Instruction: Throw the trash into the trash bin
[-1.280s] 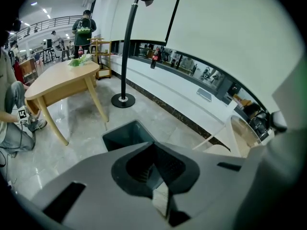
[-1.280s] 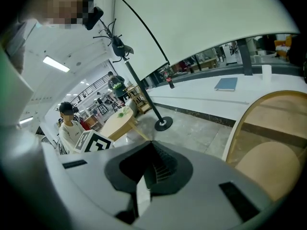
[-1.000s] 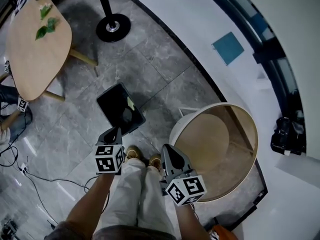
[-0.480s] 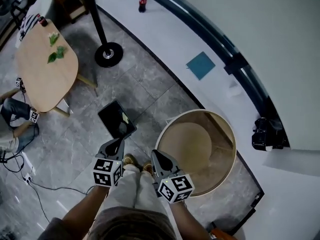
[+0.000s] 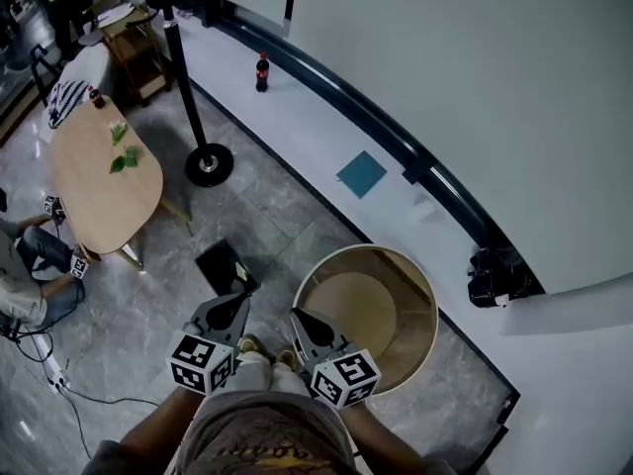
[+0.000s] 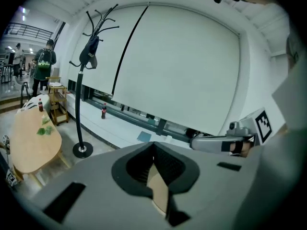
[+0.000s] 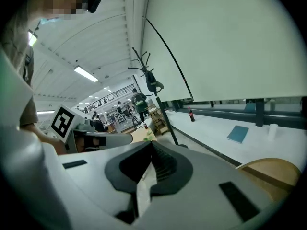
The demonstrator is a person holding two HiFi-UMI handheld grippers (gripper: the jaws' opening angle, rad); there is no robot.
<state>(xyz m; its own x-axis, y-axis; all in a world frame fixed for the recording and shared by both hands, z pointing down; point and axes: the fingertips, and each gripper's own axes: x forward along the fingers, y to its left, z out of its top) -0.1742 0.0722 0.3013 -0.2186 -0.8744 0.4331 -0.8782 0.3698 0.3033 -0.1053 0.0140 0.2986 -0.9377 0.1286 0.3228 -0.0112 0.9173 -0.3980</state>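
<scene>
Left tool (image 5: 237, 303) and right tool (image 5: 297, 318) both closed, side by side. Black trash bin (image 5: 223, 264) on floor, far side of left tool.

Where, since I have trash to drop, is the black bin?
In the head view the black bin stands on the floor just beyond the left gripper, between the oval table and the round wooden tub.

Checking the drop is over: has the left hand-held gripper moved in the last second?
Yes, upward: in the head view the black trash bin on the floor shrank while the left hand-held gripper kept its size, lifting away from it.
</scene>
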